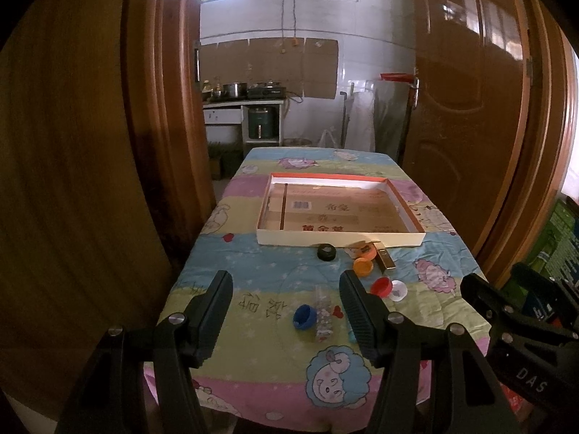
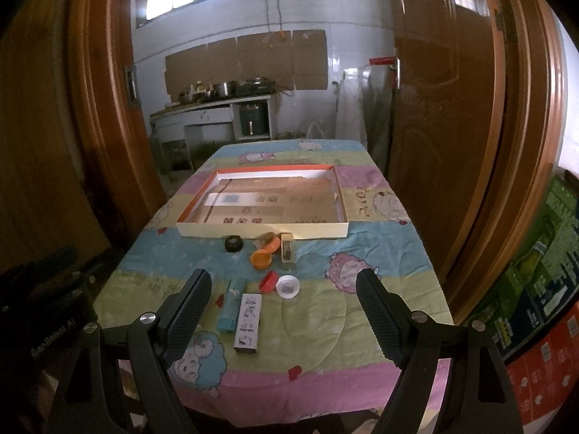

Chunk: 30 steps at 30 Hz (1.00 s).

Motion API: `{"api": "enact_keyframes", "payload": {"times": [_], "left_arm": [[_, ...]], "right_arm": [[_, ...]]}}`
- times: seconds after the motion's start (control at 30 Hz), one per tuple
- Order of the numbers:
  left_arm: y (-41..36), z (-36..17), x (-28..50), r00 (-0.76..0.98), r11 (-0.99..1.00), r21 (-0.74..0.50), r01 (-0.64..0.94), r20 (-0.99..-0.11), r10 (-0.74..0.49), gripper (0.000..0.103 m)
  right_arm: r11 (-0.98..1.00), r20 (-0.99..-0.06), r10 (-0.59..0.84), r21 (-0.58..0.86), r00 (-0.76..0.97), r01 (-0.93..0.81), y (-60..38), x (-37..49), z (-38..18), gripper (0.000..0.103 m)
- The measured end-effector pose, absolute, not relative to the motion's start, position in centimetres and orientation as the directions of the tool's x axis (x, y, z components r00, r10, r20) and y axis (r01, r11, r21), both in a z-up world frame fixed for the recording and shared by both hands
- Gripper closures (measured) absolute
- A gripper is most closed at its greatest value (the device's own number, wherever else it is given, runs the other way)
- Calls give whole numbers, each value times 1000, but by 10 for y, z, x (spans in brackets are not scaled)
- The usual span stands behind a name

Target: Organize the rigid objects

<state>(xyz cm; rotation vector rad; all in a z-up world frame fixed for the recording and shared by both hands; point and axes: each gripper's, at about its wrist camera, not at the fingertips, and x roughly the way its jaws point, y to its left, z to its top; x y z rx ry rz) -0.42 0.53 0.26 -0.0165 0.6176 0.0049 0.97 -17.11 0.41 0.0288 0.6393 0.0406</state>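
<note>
Left gripper point(image 1: 286, 302) & right gripper point(image 2: 284, 298) both hang released over the near end of the desk w/ the cartoon-print quilt cover point(image 2: 325, 325), jaws wide apart, holding nothing. Shallow white cardboard box lid w/ orange rim point(image 1: 340, 237) sits mid-desk; just in front of it lie a black round cap point(image 1: 326, 252), orange cap point(image 1: 363, 266), red cap point(image 1: 381, 286) touching a white cap point(image 1: 398, 290), and a blue cap point(image 1: 304, 317) beside a clear plastic tube point(image 1: 323, 313). Nearer the right gripper: teal tube point(image 2: 231, 303) & white printed rectangular box point(image 2: 249, 322), side by side.
</note>
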Motion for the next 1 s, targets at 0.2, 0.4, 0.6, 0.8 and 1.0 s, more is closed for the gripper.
{"api": "enact_keyframes", "payload": {"times": [0.2, 0.4, 0.6, 0.8, 1.0], "left_arm": [[6, 0, -5, 812, 1000, -14, -13, -584, 2, 41], [6, 1, -6, 812, 1000, -11, -11, -584, 3, 41], [6, 1, -5, 811, 1000, -13, -11, -584, 1, 41], [6, 1, -5, 812, 1000, -17, -8, -584, -4, 41], [6, 1, -6, 813, 1000, -15, -11, -582, 0, 41]], "right_arm": [[999, -602, 47, 40, 797, -28, -172, 11, 3, 20], [999, -604, 47, 41, 795, -29, -171, 11, 2, 20], [999, -606, 49, 42, 794, -29, -172, 11, 2, 20], [999, -606, 49, 43, 794, -29, -172, 11, 2, 20], [999, -606, 49, 43, 794, -29, -172, 11, 1, 20]]}}
